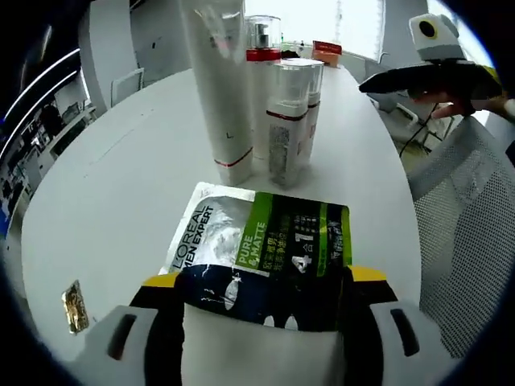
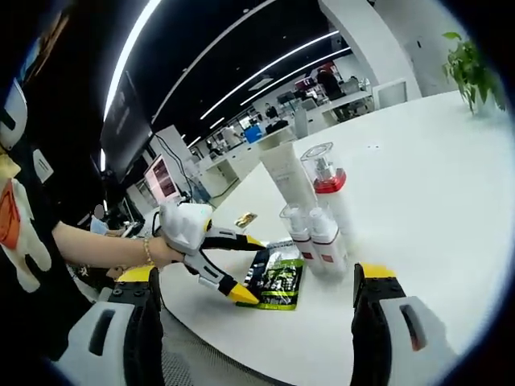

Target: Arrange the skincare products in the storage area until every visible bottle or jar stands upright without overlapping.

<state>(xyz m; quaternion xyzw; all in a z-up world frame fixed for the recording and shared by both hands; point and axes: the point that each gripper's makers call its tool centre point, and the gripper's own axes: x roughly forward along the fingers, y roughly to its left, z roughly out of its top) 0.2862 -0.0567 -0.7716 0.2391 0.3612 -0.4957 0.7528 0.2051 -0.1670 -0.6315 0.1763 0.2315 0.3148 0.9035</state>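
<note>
The left gripper [image 1: 265, 310] clamps the near edge of a flat sachet [image 1: 265, 245], which lies on the white table [image 1: 113, 201] with its long side crosswise to the jaws. Just beyond stand a tall tube [image 1: 219, 80] and three pump bottles [image 1: 288, 121], upright and close together, with bare tabletop all around. In the right gripper view, the right gripper [image 2: 257, 310] gapes empty near the table edge, and a small gold packet [image 2: 245, 219] lies behind the sachet.

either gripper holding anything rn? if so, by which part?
Left gripper has its jaws either side of the sachet's near edge; whether they pinch it cannot be told. Right gripper is open, holding nothing.
</note>
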